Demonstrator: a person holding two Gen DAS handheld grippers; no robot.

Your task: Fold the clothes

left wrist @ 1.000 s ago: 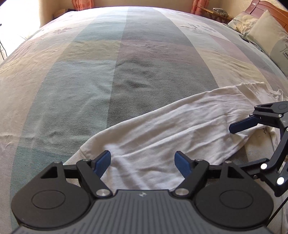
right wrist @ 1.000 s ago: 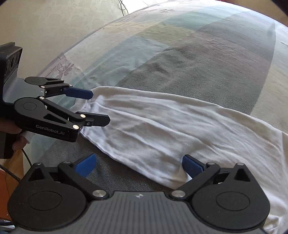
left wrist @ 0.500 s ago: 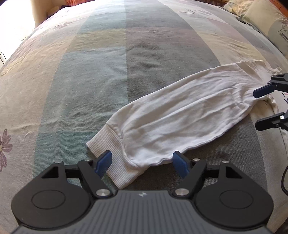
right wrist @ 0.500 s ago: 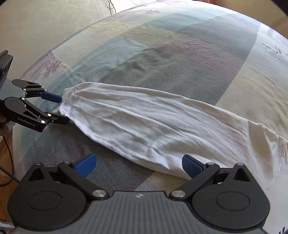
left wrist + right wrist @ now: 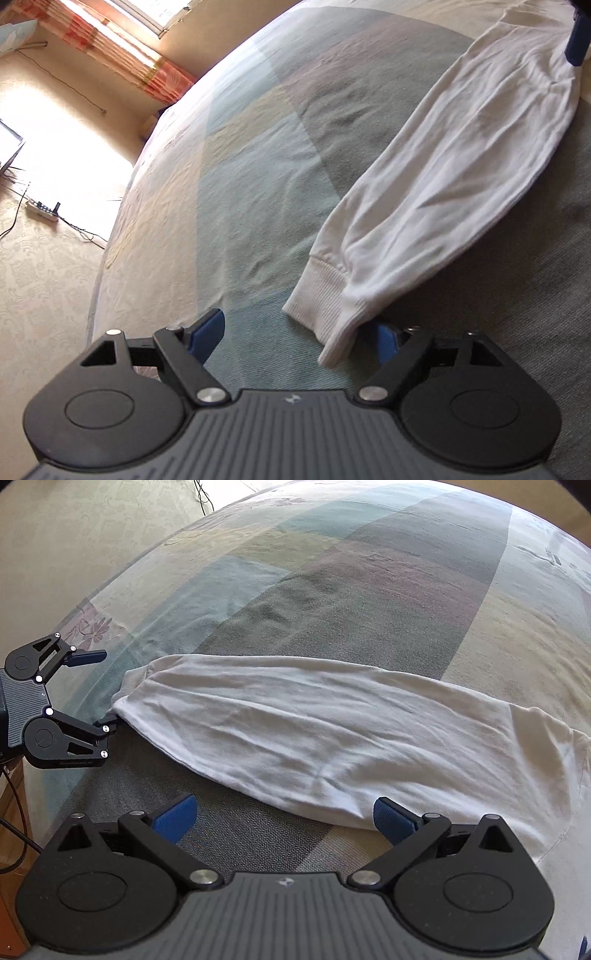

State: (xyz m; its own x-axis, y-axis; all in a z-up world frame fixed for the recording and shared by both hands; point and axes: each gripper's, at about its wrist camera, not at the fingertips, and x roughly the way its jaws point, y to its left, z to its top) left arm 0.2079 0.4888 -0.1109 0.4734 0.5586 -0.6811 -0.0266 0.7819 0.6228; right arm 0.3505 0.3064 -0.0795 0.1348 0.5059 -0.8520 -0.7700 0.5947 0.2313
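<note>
A white long sleeve (image 5: 314, 734) lies flat on a bed, stretched out in one long band across grey, teal and cream patches of the cover. The cloth is soft knit, creased with shallow lengthwise wrinkles. Its narrow end closes in a ribbed cuff (image 5: 325, 291), which lies flat with one corner lifted slightly off the cover. From the cuff the sleeve widens steadily toward the shoulder (image 5: 546, 760), where it joins more white fabric that runs out of view. A seam curves across the wide end.
</note>
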